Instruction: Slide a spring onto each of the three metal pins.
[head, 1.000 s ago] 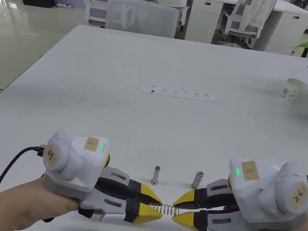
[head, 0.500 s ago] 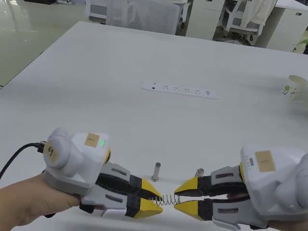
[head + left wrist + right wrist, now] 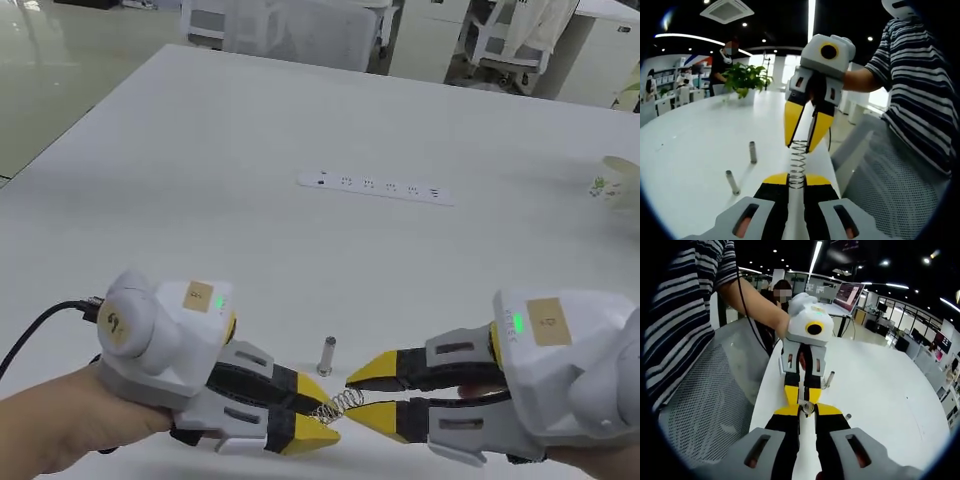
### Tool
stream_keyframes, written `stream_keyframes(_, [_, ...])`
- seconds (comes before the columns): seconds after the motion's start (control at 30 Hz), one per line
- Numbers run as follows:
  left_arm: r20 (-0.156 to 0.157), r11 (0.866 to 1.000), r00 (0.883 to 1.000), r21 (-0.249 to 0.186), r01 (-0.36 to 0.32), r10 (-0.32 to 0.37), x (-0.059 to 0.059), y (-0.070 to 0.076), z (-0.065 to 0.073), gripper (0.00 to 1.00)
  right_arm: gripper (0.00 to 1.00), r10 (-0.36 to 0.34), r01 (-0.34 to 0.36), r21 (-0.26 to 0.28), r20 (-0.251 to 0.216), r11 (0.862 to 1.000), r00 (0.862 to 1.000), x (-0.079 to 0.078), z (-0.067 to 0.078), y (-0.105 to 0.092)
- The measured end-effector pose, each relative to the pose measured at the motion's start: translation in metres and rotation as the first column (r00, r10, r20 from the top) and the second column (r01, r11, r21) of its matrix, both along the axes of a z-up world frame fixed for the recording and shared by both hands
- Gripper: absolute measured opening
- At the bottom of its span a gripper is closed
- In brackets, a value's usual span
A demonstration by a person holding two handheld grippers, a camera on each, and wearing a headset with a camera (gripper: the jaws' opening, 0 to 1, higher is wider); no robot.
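A small steel spring (image 3: 340, 403) hangs level just above the white table (image 3: 300, 120). My left gripper (image 3: 318, 418) is shut on one end of it, and in the left gripper view the spring (image 3: 798, 162) sticks straight out from my left gripper (image 3: 797, 181). My right gripper (image 3: 350, 395) faces it, open, with a jaw on either side of the spring's other end (image 3: 808, 408). A bare metal pin (image 3: 327, 355) stands upright just behind the spring. Two pins (image 3: 753, 151) (image 3: 731, 182) stand beside the grippers.
A white power strip (image 3: 376, 188) lies across the middle of the table. A crumpled wrapper (image 3: 612, 178) sits at the far right edge. Office chairs (image 3: 290, 35) stand beyond the far edge. A potted plant (image 3: 744, 82) stands on the table.
My right gripper has moved left and a little up, so its jaws now straddle the spring's free end. The left gripper has kept hold of the spring, which now tilts slightly.
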State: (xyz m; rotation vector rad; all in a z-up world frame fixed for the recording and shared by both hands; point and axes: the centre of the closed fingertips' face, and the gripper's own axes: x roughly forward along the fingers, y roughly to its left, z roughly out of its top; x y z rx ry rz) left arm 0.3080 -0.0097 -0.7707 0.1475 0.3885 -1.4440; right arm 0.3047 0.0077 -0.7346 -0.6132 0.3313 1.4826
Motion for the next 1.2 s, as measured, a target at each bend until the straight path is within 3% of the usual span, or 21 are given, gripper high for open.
stream_keyframes(0.33, [0.003,1.0,1.0,-0.012,0.004,-0.004,-0.001,-0.008,0.003,0.02,0.08,0.022,-0.024,0.043,0.041,0.999,0.999,-0.003,0.01,0.017])
stream_keyframes(0.6, [0.004,1.0,1.0,-0.008,-0.007,0.007,-0.001,-0.005,0.004,0.02,0.08,0.029,-0.032,0.05,0.059,0.998,0.998,-0.003,0.011,0.019])
stream_keyframes(0.77, [-0.022,1.0,1.0,-0.008,-0.019,0.019,-0.001,-0.002,0.006,0.03,0.08,0.035,-0.039,0.049,0.082,0.998,0.996,-0.003,0.013,0.021])
stream_keyframes(0.83, [-0.014,1.0,1.0,-0.008,-0.025,0.025,0.0,-0.001,0.007,0.03,0.08,0.035,-0.04,0.049,0.087,0.998,0.996,-0.003,0.015,0.021])
stream_keyframes(1.03, [-0.028,0.998,0.998,-0.021,-0.054,0.053,0.003,0.001,0.011,0.04,0.08,0.026,-0.031,0.057,0.095,0.998,0.995,0.0,0.02,0.022])
stream_keyframes(1.1, [-0.087,0.997,0.994,-0.018,-0.072,0.071,0.002,0.002,0.01,0.09,0.08,0.024,-0.03,0.059,0.101,0.998,0.995,0.001,0.022,0.023])
stream_keyframes(1.2, [-0.059,0.997,0.995,-0.005,-0.076,0.076,0.004,0.004,0.007,0.14,0.08,0.022,-0.029,0.061,0.105,0.998,0.994,0.003,0.025,0.023])
